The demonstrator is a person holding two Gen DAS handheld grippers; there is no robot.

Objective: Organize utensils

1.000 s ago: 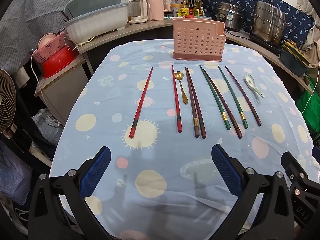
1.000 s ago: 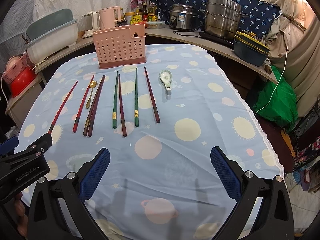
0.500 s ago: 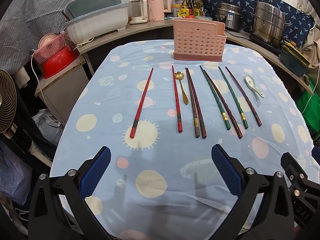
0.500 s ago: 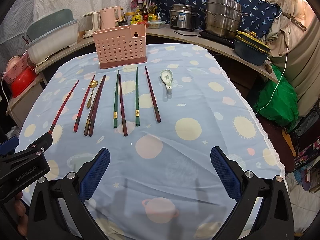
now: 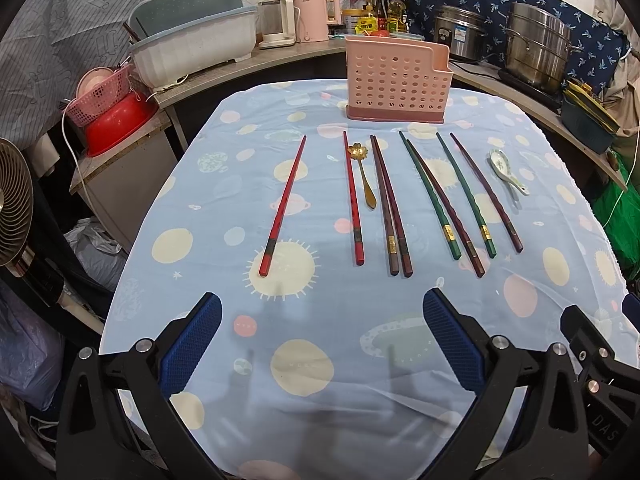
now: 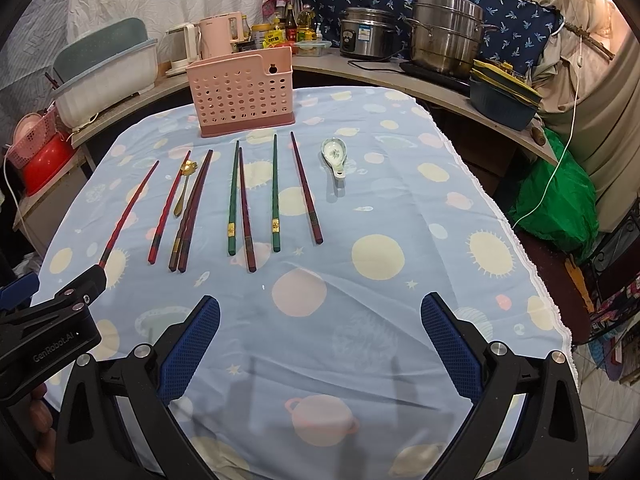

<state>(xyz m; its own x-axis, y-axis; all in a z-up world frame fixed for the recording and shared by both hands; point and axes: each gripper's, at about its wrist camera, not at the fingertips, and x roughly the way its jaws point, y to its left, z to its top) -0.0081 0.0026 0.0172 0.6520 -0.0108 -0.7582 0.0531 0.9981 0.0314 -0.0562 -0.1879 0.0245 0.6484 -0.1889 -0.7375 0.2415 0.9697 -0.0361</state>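
A pink perforated utensil holder (image 5: 397, 76) (image 6: 241, 94) stands at the far end of the blue patterned tablecloth (image 5: 320, 340). In front of it lie several chopsticks in a row: two red ones (image 5: 283, 204) (image 5: 353, 196), a brown pair (image 5: 390, 204) (image 6: 191, 208), green ones (image 5: 429, 196) (image 6: 275, 190) and dark maroon ones (image 5: 486, 190) (image 6: 306, 186). A gold flower spoon (image 5: 363, 176) (image 6: 184, 188) and a white ceramic spoon (image 5: 505, 168) (image 6: 335, 154) lie among them. My left gripper (image 5: 322, 328) and right gripper (image 6: 320, 330) hover open over the near cloth, holding nothing.
A curved counter behind the table carries kettles (image 5: 316, 16), bottles, a rice cooker (image 6: 366, 38), a steel pot (image 6: 448, 36) and a white dish tub (image 5: 192, 48). A red basin (image 5: 120, 120) and a fan (image 5: 12, 200) sit at left. A green bag (image 6: 560, 196) lies at right.
Both grippers have edged slightly nearer the utensils; nothing on the table has moved.
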